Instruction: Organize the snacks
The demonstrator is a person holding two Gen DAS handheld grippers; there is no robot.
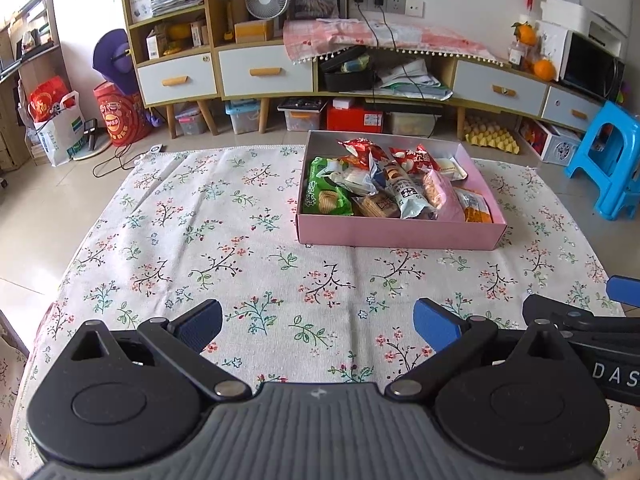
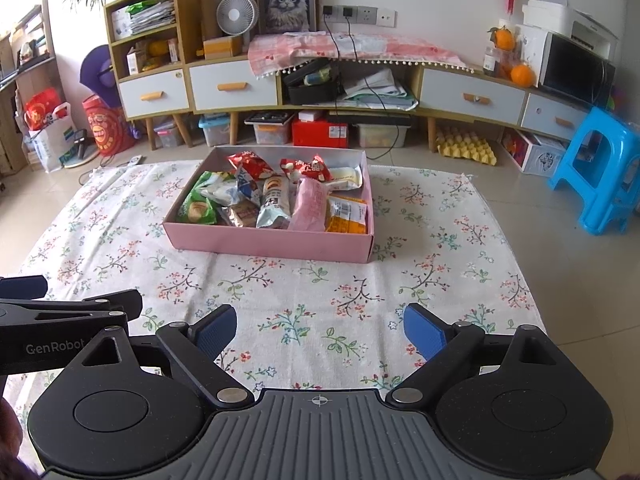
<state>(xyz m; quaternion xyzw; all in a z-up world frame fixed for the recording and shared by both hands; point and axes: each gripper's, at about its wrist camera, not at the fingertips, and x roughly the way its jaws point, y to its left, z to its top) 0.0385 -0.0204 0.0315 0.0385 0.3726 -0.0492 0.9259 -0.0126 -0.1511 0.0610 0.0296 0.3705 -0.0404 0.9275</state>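
Observation:
A pink shallow box (image 1: pixel 396 234) (image 2: pixel 268 245) sits on the floral tablecloth at the far side of the table. It holds several snack packets: a green one (image 1: pixel 326 194) (image 2: pixel 198 206), red ones (image 1: pixel 362 152) (image 2: pixel 250 164), a pink one (image 1: pixel 440 196) (image 2: pixel 310 204) and an orange one (image 1: pixel 476 208) (image 2: pixel 348 214). My left gripper (image 1: pixel 318 326) is open and empty, low over the cloth, well short of the box. My right gripper (image 2: pixel 320 330) is open and empty too, beside the left one, whose arm shows in the right wrist view (image 2: pixel 60 312).
The floral tablecloth (image 1: pixel 224 248) (image 2: pixel 440 264) covers the table between grippers and box. Behind the table stand a wooden sideboard (image 1: pixel 264 72) (image 2: pixel 232 86) with drawers and storage bins beneath, and a blue plastic stool (image 1: pixel 608 160) (image 2: pixel 600 168) at the right.

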